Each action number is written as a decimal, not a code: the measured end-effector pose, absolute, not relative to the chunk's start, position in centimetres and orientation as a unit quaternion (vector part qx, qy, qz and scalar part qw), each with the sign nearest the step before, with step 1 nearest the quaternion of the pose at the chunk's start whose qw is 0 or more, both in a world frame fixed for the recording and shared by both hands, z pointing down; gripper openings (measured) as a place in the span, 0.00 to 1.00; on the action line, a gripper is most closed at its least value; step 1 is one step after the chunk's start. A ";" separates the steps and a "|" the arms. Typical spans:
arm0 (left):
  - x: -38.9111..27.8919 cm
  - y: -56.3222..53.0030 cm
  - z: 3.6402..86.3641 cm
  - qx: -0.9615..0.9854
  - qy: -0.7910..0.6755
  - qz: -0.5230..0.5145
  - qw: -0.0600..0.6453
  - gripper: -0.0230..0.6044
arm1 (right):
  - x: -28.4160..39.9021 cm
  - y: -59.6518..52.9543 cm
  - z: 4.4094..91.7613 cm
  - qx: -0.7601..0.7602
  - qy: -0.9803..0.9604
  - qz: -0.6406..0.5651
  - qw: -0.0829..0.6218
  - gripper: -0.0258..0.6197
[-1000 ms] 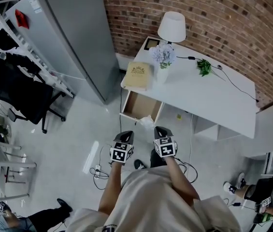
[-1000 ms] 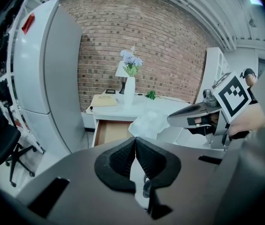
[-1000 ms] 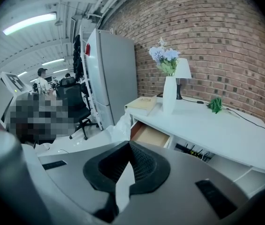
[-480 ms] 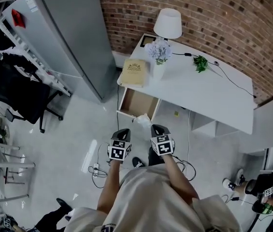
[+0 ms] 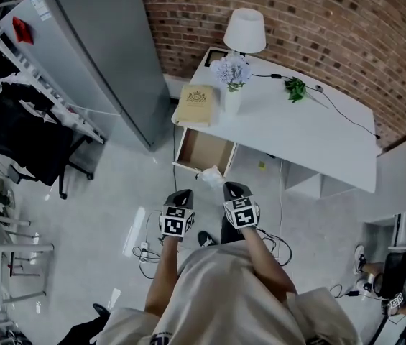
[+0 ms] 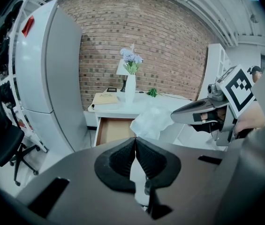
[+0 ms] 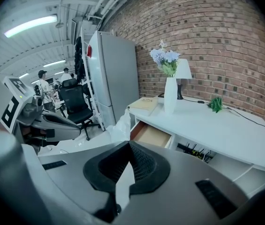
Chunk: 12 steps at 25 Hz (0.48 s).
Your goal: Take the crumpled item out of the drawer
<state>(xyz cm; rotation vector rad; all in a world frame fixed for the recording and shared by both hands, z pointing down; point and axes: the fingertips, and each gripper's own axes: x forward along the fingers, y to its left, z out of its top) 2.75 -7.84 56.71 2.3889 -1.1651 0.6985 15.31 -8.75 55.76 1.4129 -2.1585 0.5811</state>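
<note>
The crumpled white item (image 5: 210,173) hangs from the tip of my right gripper (image 5: 227,187), which is shut on it just in front of the open drawer (image 5: 203,150). It shows as a pale wad (image 6: 153,120) in the left gripper view and beyond the jaws (image 7: 120,126) in the right gripper view. The wooden drawer (image 7: 153,135) looks bare inside. My left gripper (image 5: 182,195) is held beside the right one, shut with nothing between its pads (image 6: 143,154).
The white desk (image 5: 310,131) carries a lamp (image 5: 244,30), a vase of flowers (image 5: 231,77), a tan book (image 5: 196,105) and a small plant (image 5: 294,88). A grey fridge (image 5: 91,45) stands to the left, and an office chair (image 5: 23,146) beyond it. Cables and a power strip (image 5: 145,254) lie on the floor.
The desk and drawer have drifted slightly up and left in the head view. Both grippers stay side by side, the right one still holding the crumpled item before the drawer.
</note>
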 end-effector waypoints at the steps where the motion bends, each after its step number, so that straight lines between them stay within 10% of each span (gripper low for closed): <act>1: 2.7 -7.8 56.6 0.852 -0.416 0.249 0.196 0.06 | 15.2 -8.7 55.6 0.518 -0.792 0.212 0.245 0.08; 12: 2.5 -7.7 56.4 0.851 -0.422 0.247 0.194 0.06 | 14.8 -8.5 55.4 0.510 -0.799 0.203 0.244 0.08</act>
